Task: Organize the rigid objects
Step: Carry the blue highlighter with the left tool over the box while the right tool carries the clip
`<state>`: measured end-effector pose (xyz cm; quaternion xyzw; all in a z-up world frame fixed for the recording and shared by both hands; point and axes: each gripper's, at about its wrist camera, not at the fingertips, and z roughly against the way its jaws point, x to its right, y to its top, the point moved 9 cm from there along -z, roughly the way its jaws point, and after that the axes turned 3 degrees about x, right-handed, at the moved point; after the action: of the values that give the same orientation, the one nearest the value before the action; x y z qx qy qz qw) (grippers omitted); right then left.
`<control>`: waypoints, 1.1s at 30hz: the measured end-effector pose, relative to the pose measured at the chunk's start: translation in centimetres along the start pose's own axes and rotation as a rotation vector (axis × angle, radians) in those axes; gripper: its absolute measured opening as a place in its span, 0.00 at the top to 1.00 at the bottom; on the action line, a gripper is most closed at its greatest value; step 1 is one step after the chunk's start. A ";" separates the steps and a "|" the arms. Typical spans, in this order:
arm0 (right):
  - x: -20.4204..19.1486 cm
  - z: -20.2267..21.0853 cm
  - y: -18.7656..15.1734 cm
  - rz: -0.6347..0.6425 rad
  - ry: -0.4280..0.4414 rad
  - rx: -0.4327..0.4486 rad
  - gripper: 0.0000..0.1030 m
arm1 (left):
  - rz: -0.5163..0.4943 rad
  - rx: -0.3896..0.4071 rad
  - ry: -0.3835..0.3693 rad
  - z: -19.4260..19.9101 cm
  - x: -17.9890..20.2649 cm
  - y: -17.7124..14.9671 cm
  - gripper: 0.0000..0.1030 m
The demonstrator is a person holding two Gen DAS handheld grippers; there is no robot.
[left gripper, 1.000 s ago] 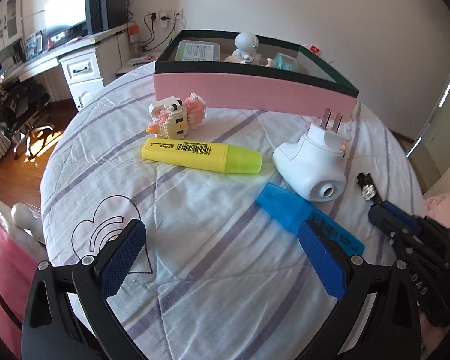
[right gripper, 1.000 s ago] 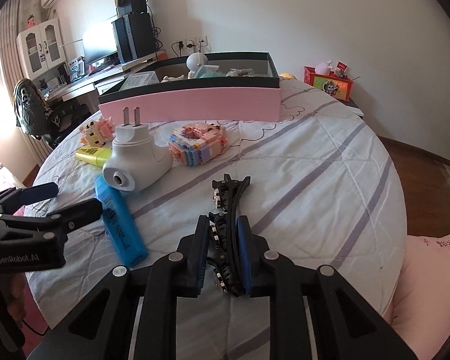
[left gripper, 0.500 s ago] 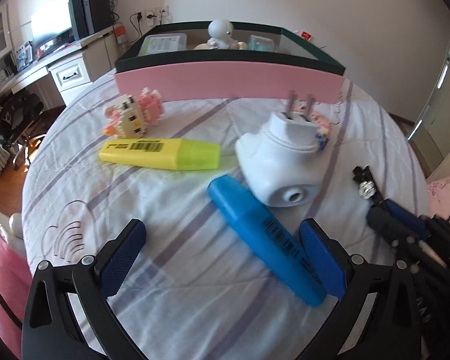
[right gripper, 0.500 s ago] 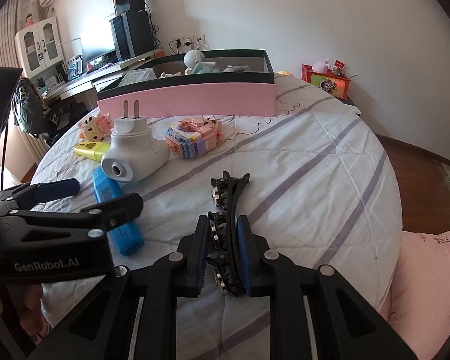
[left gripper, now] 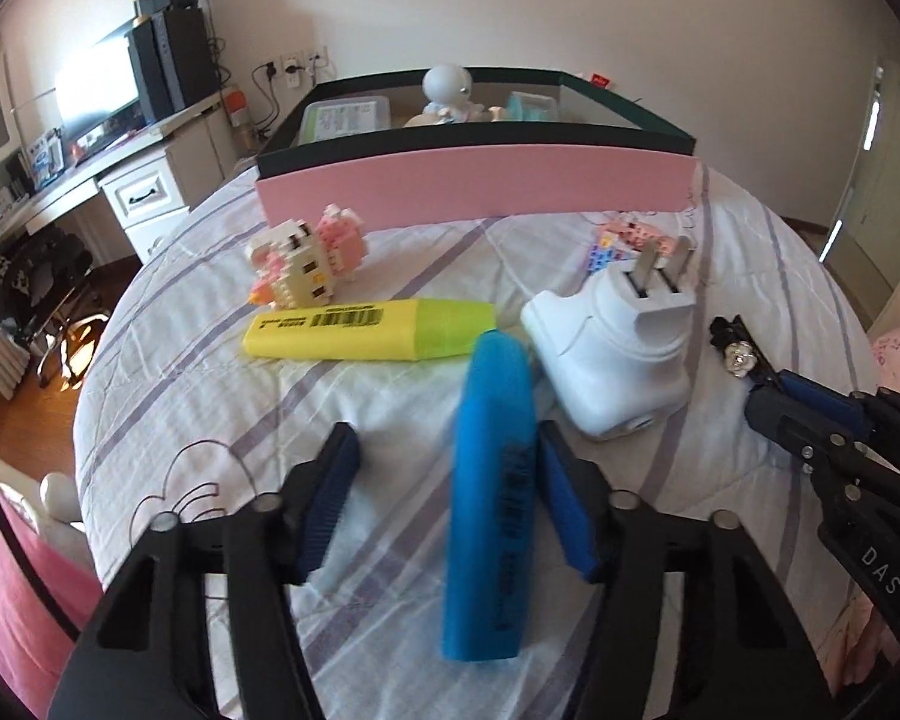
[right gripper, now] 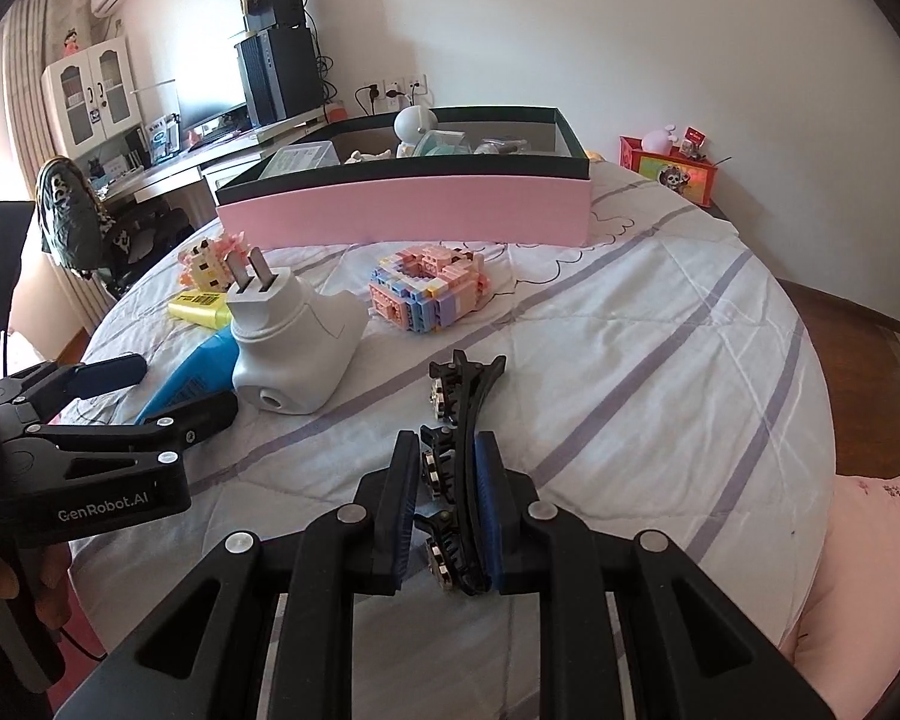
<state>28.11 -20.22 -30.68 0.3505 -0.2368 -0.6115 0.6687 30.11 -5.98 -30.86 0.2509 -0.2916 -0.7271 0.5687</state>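
From the left wrist camera, the left gripper point(left gripper: 444, 498) reaches down toward a bed covered by a white quilt point(left gripper: 198, 396) with lilac stripes. Its jaws are closing, and a blue highlighter point(left gripper: 495, 498) lies lengthwise between them; the right pad sits against the pen's side, while a clear gap remains on the left, so the pen is not yet clamped. Just past the pen's far tip, a yellow highlighter point(left gripper: 369, 330) lies crosswise, and a white plug adapter point(left gripper: 615, 354) with two metal prongs rests just beside the blue pen on the right. Behind the yellow pen stands a small pink and cream brick figure point(left gripper: 309, 261). Farther back sits a pink box point(left gripper: 474, 189) with a dark rim, holding a white round-headed figurine and other small items. At the right edge, the right gripper point(left gripper: 792, 393) shows, with a black hair clip poking out of its tip. From the right wrist camera, the right gripper point(right gripper: 447, 510) has its jaws narrow, clamped on the black hair clip point(right gripper: 459, 420), whose far end lies on the quilt. Ahead of it rests a pastel brick block point(right gripper: 429, 288), with the adapter point(right gripper: 294, 342) to the left. The left gripper point(right gripper: 162, 390) appears at the left edge, straddling the blue pen point(right gripper: 192, 375).
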 end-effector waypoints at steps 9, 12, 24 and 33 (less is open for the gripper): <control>-0.2 0.8 1.1 0.003 0.027 0.036 0.82 | 0.001 0.049 -0.066 1.8 0.7 1.2 0.75; -0.4 0.8 1.9 0.020 0.028 0.040 0.82 | -0.013 0.071 -0.068 2.5 0.5 2.0 0.75; -0.2 -1.9 1.4 0.041 0.021 -0.017 0.83 | 0.001 0.066 -0.105 1.9 0.1 2.5 0.75; -0.5 2.4 6.7 0.045 0.075 0.127 0.83 | -0.009 0.149 -0.160 3.6 0.1 7.5 0.76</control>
<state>30.62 -20.14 -24.03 0.4092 -0.2578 -0.5665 0.6672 32.69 -6.98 -23.03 0.2350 -0.3882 -0.7236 0.5201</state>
